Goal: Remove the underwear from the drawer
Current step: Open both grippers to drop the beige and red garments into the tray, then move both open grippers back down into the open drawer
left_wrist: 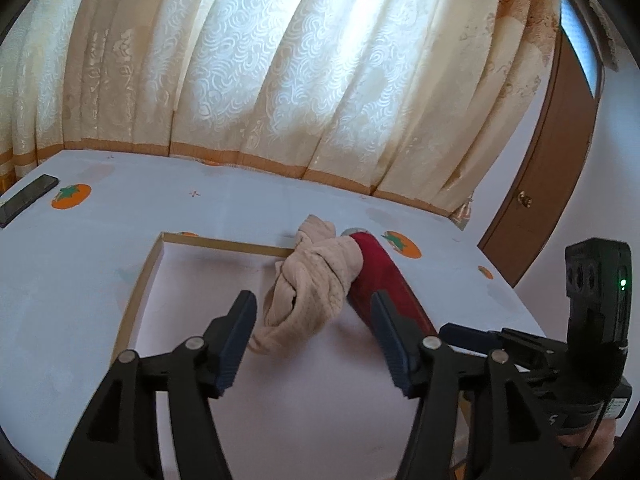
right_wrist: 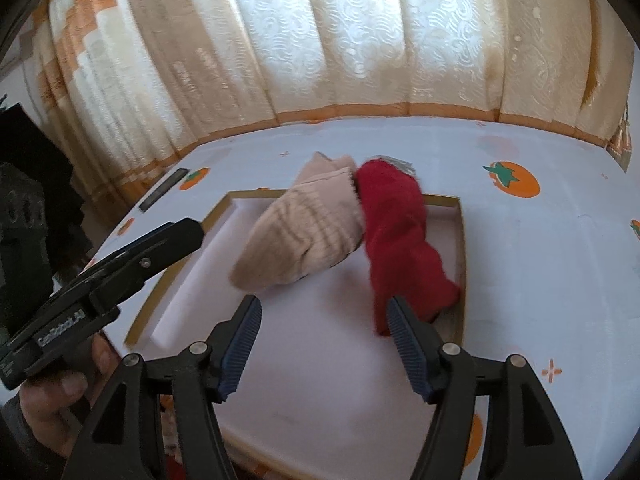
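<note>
— Beyond both tongs, what lies in the drawer (right_wrist: 460,240)?

— Two bundles: beige underwear (right_wrist: 304,236) on the left, a red piece (right_wrist: 404,240) touching it on the right, both draped over the far rim. The left gripper (left_wrist: 316,336) hangs just near of the beige one, fingers spread, gripping nothing. The right gripper (right_wrist: 324,340) hovers low too, spread wide, its right fingertip (right_wrist: 404,340) against the red cloth's near end.

— And the hands?

— Both tongs point forward and down over the white drawer floor. A hand (right_wrist: 60,396) wraps the left tool's handle.

— Textures?

— Beige is ribbed knit, twisted; red looks soft, plush. Blue ridged pads, black frames. The drawer rests on a pale cloth (left_wrist: 60,280) printed with orange fruit; a dark phone (left_wrist: 26,200) lies far left.
</note>
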### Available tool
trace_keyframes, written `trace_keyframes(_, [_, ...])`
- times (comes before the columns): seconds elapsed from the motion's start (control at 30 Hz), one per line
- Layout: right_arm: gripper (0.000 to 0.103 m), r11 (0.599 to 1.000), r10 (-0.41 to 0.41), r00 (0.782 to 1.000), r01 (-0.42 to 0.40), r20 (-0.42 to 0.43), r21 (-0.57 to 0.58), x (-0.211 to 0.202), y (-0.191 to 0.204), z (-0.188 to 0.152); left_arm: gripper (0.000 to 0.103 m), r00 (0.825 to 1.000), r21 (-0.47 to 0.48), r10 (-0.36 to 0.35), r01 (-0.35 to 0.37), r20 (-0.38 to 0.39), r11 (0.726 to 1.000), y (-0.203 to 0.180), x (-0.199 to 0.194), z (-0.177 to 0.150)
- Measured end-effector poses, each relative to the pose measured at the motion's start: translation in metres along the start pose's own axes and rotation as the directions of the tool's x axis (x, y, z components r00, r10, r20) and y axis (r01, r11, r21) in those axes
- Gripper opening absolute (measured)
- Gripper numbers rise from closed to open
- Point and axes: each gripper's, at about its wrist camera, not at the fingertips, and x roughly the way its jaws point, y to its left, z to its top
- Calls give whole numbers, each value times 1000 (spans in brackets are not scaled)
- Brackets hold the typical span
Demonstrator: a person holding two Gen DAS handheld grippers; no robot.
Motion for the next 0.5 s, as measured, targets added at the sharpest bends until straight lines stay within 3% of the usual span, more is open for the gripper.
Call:
trace_keyframes(0.27, [68, 997, 67, 998, -66, 17, -45, -34, 23, -27, 60, 999, -7, -55, 55, -1, 998, 4, -30, -21])
trace_keyframes(0.5, [70, 991, 101, 995, -100, 1, -83, -66, 39, -68, 61, 998, 70, -62, 61, 16, 996, 0, -65, -50])
